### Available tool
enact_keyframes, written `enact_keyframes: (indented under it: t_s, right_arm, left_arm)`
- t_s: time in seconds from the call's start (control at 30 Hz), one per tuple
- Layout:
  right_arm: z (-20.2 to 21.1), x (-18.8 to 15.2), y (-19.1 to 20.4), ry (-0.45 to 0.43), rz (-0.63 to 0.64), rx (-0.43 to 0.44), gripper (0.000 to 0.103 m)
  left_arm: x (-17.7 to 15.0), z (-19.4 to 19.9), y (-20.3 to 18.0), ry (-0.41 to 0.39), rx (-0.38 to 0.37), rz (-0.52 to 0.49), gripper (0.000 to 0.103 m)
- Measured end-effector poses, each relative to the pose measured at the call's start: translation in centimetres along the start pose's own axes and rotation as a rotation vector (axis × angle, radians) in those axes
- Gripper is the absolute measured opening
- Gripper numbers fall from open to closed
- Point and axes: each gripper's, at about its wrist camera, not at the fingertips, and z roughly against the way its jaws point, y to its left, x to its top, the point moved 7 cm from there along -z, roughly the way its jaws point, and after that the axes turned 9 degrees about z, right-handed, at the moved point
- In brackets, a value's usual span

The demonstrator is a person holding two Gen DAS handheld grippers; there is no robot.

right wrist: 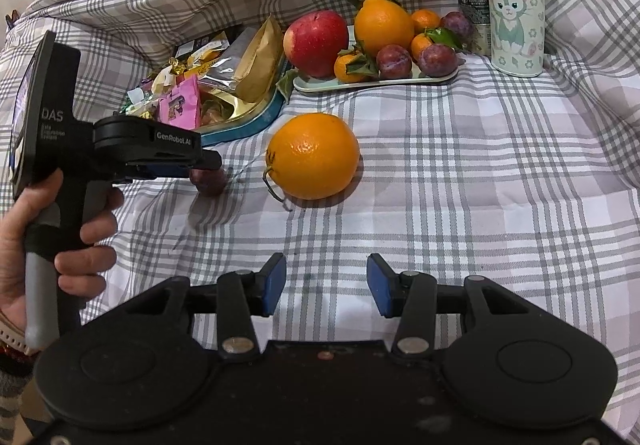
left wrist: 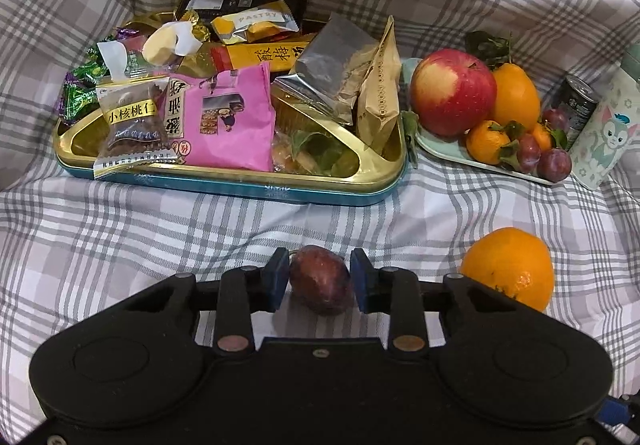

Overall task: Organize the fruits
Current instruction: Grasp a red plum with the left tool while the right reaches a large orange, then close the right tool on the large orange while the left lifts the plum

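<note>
One plum (left wrist: 322,279) btwn left tongs (left wrist: 320,279) pads.

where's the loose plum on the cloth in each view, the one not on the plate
Left wrist view: the loose plum sits bottom centre, between the blue pads of the left gripper.
Right wrist view: the same plum lies left of centre, half hidden under the tip of the left gripper.
Shared landmark: the big loose orange lies on the cloth just to the plum's right in both.
</note>
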Motion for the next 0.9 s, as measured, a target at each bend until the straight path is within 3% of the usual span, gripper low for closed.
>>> enact_keyframes:
  t_s: [0.4,0.9]
  right_arm:
    - [0.3,3.4,0.2,-0.064,-0.021,-0.011,0.048]
    - [-3.4,8.5,-1.0,-0.104,-0.179,-0.051,0.050]
  left_arm:
    - [-0.4,0.5,0.5,0.015,-0.023,-0.068,0.042]
    - [-0.5,-0.6,0.4,0.043,-0.022,-0.060,0.045]
